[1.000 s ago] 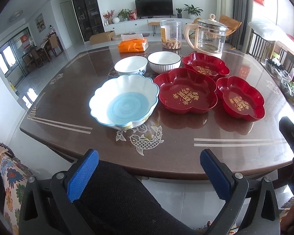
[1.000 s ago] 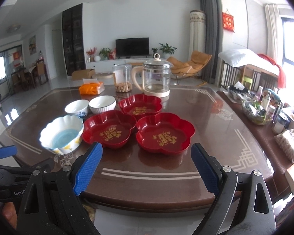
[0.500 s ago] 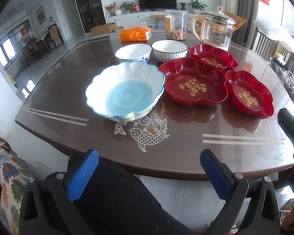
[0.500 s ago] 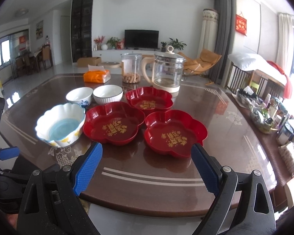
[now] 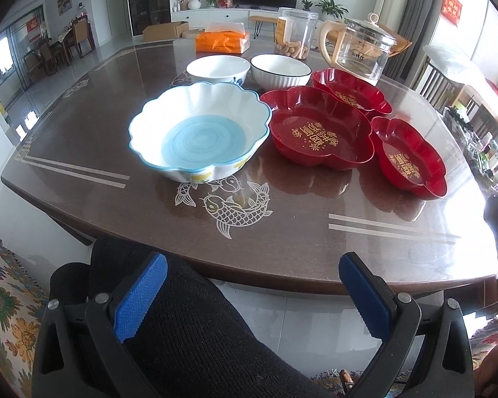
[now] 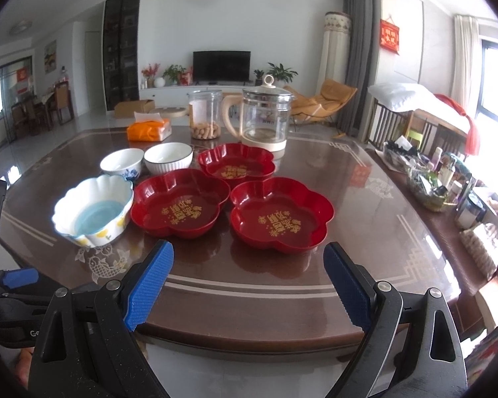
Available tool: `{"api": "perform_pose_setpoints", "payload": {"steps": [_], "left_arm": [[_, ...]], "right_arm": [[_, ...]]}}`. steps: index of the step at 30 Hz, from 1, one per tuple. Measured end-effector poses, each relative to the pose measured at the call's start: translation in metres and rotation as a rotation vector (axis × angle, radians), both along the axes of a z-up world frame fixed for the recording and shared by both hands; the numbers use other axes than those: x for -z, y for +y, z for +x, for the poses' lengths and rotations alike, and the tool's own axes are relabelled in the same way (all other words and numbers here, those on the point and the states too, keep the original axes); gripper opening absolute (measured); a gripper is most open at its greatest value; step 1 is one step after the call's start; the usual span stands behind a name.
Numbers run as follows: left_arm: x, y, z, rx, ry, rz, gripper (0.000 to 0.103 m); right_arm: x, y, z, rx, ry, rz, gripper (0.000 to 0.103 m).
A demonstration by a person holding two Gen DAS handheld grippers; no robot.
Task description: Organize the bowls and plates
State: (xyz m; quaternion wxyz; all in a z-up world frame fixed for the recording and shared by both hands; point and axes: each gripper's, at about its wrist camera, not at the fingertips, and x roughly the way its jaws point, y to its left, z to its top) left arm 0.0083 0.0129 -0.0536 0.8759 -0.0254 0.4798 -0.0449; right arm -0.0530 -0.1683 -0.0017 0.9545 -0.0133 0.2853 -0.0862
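The left gripper [image 5: 249,295] has its blue-padded fingers [image 5: 139,295] spread wide and holds nothing; it is positioned off the near edge of the table [image 5: 315,242], above a dark-clothed leg [image 5: 196,331]. The right gripper [image 6: 249,282] is likewise spread and empty, at the near table edge. On the table, the scalloped blue-and-white bowl [image 5: 199,132] stands at left, just beside three red flower-shaped plates [image 6: 280,217]. Two small white bowls [image 5: 217,69] stand behind it.
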Motion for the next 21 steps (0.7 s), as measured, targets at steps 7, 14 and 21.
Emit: {"api": "perform_pose_setpoints", "payload": {"steps": [7,14,21], "left_arm": [[-0.013,-0.003,-0.005,0.018,-0.072,0.049,0.103],[0.0,-0.011,0.003,0.061,0.006,0.039,0.102],[0.003,-0.013,0.016,0.071,0.027,0.02,0.102]], "right_arm": [[0.003,0.005,0.004,-0.02,0.001,0.006,0.094],[0.001,-0.002,0.004,-0.032,-0.022,0.025,0.094],[0.008,-0.018,0.01,-0.008,0.005,0.099,0.094]]}}
